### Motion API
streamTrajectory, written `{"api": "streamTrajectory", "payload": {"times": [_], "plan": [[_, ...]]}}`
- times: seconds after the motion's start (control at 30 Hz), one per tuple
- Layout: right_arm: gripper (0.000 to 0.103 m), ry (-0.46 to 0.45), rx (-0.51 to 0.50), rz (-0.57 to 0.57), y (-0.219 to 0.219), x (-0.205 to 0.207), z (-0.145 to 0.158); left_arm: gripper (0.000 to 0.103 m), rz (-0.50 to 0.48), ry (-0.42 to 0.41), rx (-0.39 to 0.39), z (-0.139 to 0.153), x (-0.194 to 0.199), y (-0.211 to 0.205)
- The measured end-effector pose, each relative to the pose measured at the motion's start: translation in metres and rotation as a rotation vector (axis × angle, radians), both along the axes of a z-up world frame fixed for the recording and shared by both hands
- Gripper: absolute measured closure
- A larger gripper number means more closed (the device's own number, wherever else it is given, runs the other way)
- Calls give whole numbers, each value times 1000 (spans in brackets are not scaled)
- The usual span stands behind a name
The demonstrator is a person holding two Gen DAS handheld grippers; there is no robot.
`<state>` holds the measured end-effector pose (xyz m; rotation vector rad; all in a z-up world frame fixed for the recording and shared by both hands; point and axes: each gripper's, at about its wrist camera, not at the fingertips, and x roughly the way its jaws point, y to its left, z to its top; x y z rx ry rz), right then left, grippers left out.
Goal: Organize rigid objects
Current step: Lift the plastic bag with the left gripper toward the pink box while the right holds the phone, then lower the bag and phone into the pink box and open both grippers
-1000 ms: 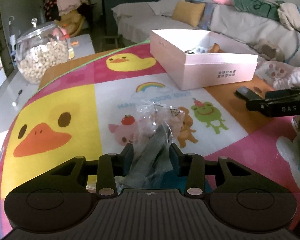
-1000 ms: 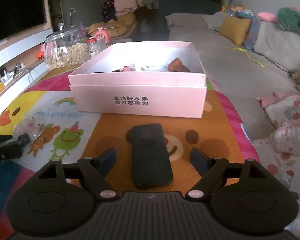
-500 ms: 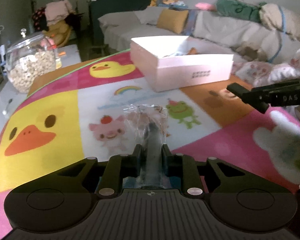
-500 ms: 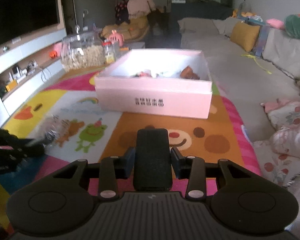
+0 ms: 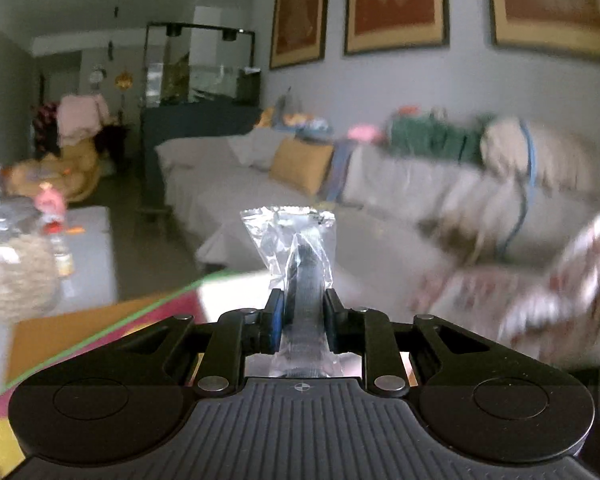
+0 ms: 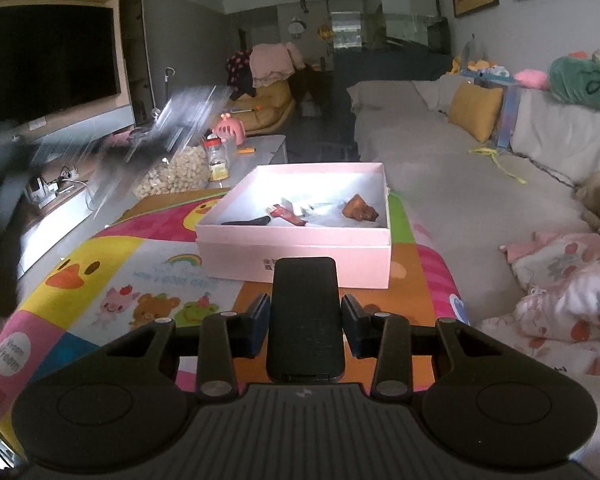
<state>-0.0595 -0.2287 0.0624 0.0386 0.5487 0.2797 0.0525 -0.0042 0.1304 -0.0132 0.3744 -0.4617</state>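
Observation:
My left gripper [image 5: 302,312] is shut on a clear plastic packet [image 5: 288,236] with a dark object inside, held up in the air and pointing toward the sofa. In the right wrist view it shows only as a dark blur [image 6: 4,168] at the far left, with the packet [image 6: 180,120] streaked. My right gripper [image 6: 306,316] is shut on a flat black device [image 6: 305,292], lifted above the mat just in front of the open pink box [image 6: 296,254]. The box holds a brown lump [image 6: 360,210], a red item [image 6: 286,213] and a dark piece.
A cartoon play mat [image 6: 112,264] covers the table. A glass jar of nuts [image 6: 172,176] and small bottles stand behind the box on the left. A grey sofa [image 6: 440,168] with cushions runs along the right; patterned bedding [image 6: 572,300] lies beside the table.
Both grippers closed: the left on the packet, the right on the black device. The left rose sharply and tilted up, taking the packet off the mat. The right lifted the device a little.

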Motion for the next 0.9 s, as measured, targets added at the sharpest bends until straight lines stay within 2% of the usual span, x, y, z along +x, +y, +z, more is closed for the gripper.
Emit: {"api": "streamTrajectory", "payload": {"times": [0.1, 0.2, 0.27, 0.33, 0.43, 0.5, 0.6, 0.67, 0.77, 0.83, 0.9], "plan": [[65, 5, -7, -19, -4, 3, -4, 75, 57, 27, -34, -2, 45, -13], [65, 20, -6, -39, -10, 7, -9, 75, 134, 37, -26, -13, 60, -17], [65, 33, -6, -53, -14, 11, -14, 75, 144, 67, -37, -21, 60, -12], [65, 50, -1, -65, -16, 17, -17, 75, 140, 105, -47, -31, 51, -2], [65, 64, 23, -79, -19, 25, -17, 75, 131, 139, -16, -45, 27, 12], [65, 52, 46, -87, -19, 30, -11, 75, 150, 165, 3, -56, 7, 22], [65, 34, 116, -78, -16, 48, 6, 75, 183, 225, -20, -71, -15, 38], [65, 25, 183, -65, -10, 72, 21, 75, 193, 269, -32, -79, -18, 43], [64, -7, 241, -48, 11, 123, 45, 75, 196, 300, -5, -90, -18, 41], [61, -1, 241, -18, 25, 155, 54, 75, 218, 304, 28, -96, -22, 43], [59, 41, 196, -43, 36, 172, 54, 75, 237, 307, 61, -100, -29, 46]]}}
